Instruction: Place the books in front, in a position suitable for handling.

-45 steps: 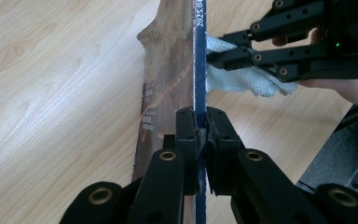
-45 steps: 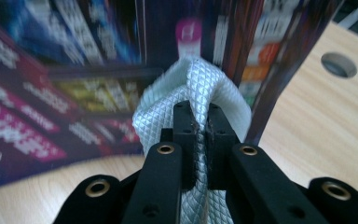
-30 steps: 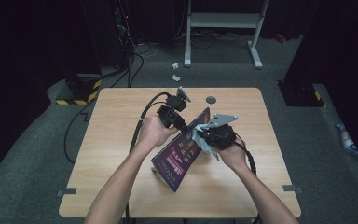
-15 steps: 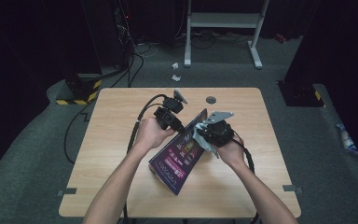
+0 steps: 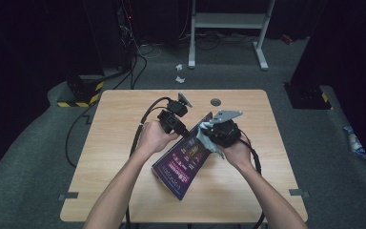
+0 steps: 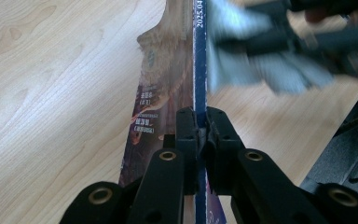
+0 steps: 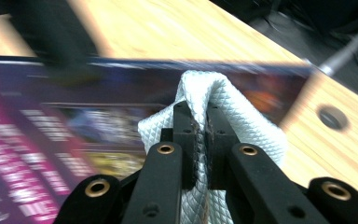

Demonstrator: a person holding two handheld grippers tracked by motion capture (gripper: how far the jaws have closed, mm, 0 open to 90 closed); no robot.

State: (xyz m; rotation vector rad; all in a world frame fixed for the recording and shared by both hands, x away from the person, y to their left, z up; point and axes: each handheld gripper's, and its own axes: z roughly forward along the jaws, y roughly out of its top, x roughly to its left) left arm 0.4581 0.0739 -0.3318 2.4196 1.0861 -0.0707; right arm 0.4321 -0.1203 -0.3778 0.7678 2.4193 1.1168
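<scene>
A thin dark blue and purple magazine [image 5: 183, 160] stands tilted on its lower edge on the wooden table [image 5: 124, 119]. My left gripper [image 5: 187, 132] is shut on its upper edge; in the left gripper view the jaws clamp the magazine [image 6: 168, 88] edge-on at the left gripper [image 6: 198, 122]. My right gripper [image 5: 208, 138] is shut on a white quilted cloth [image 5: 204, 138], pressed against the magazine's cover. In the right gripper view the cloth [image 7: 242, 126] wraps over the right gripper [image 7: 200, 114], with the blurred cover [image 7: 51, 140] behind it.
A round hole [image 5: 215, 101] sits in the tabletop near its far edge. Black cables [image 5: 143, 124] trail from the grippers across the table and off its left side. A yellow-black striped base [image 5: 78, 98] and a metal stand [image 5: 228, 28] are on the floor beyond.
The right gripper with the cloth has shifted slightly along the magazine's cover. The magazine's lower end has swung a little toward the person. The left gripper has stayed put.
</scene>
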